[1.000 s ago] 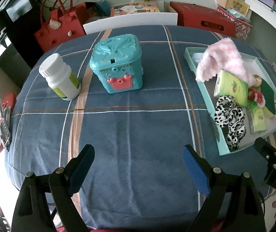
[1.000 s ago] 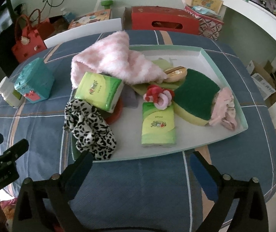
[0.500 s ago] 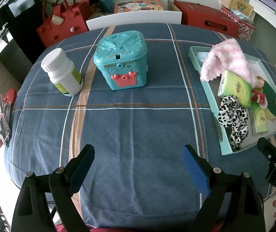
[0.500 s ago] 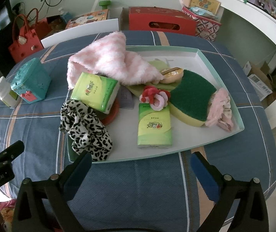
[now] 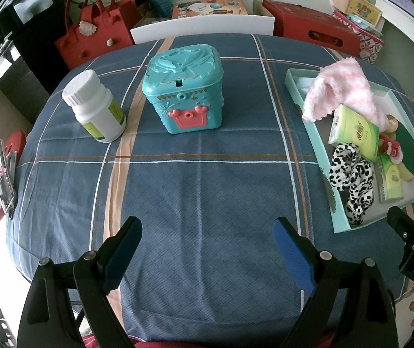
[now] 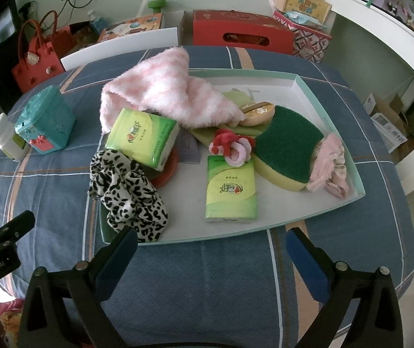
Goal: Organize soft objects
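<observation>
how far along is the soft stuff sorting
Done: the soft items already sit heaped in the teal tray: pink fuzzy cloth, leopard scrunchie, two tissue packs and a green sponge. In hand: nothing; the left gripper and right gripper are open and empty. Left: tidying that pile, not yet started.

Both wrist cams angled down over table; share tray (image 5: 308, 121) (image 6: 337, 116), teal box (image 5: 183, 87) (image 6: 44, 121).
</observation>
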### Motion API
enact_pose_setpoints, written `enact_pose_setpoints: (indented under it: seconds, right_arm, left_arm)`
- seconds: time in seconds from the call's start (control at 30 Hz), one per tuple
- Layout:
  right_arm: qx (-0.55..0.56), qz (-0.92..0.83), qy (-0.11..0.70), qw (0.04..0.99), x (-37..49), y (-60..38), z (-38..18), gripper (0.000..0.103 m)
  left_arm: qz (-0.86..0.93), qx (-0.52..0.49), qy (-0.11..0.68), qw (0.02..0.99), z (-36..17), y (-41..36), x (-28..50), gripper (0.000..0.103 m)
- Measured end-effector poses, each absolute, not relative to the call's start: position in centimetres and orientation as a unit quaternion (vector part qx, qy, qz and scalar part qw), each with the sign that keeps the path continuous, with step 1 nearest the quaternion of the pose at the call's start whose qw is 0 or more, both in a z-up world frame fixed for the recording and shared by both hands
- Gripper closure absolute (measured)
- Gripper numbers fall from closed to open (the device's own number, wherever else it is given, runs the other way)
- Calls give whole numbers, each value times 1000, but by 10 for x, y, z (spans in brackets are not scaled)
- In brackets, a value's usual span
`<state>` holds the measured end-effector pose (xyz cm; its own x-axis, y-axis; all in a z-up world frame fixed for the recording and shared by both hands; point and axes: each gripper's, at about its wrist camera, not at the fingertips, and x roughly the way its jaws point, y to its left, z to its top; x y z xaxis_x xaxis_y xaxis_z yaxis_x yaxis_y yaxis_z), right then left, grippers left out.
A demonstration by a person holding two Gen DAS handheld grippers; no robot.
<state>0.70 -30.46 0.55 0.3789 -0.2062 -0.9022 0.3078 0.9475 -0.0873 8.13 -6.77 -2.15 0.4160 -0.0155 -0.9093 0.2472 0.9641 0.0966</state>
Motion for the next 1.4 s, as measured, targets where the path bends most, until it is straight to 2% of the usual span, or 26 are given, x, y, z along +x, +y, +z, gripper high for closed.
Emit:
enact_pose_setpoints:
  seconds: [1.4]
  right_arm:
    - [33,-155,533,831,10,-301,12,0]
  left_arm:
    - [-80,108,535,834,-21,-65,82,11]
